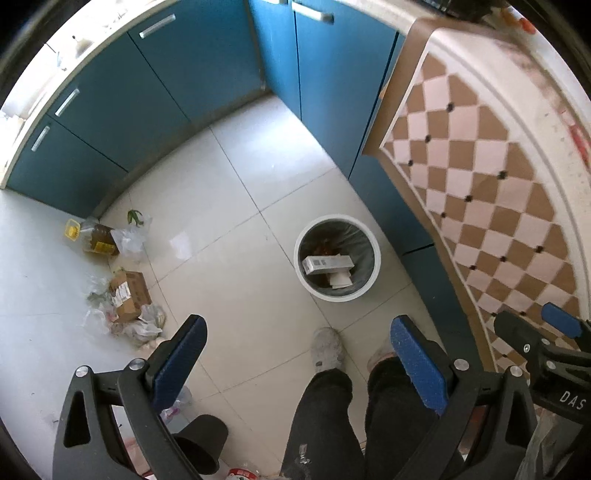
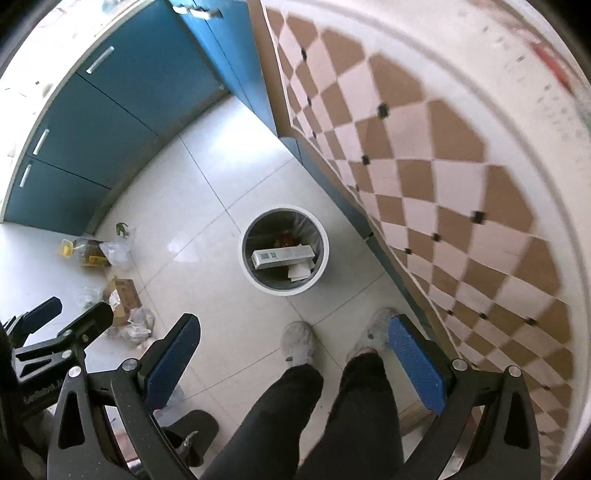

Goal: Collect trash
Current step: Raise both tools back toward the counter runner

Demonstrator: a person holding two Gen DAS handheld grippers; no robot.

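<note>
Both tools, left (image 1: 299, 360) and right (image 2: 293, 354), spread wide (empty) above bare floor (image 1: 236, 229) beside the bin (image 1: 337, 258).

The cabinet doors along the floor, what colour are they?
The cabinet doors are teal blue with silver bar handles, clearest in the left wrist view.

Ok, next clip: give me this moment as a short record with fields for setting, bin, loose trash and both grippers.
setting: kitchen floor, blue cabinets
bin: white trash bin upright, lined, long white box inside
loose trash: cardboard box, plastic bags, oil bottle lying by the cabinets
left gripper: open, empty
right gripper: open, empty
person: standing, slippers near the bin
</note>
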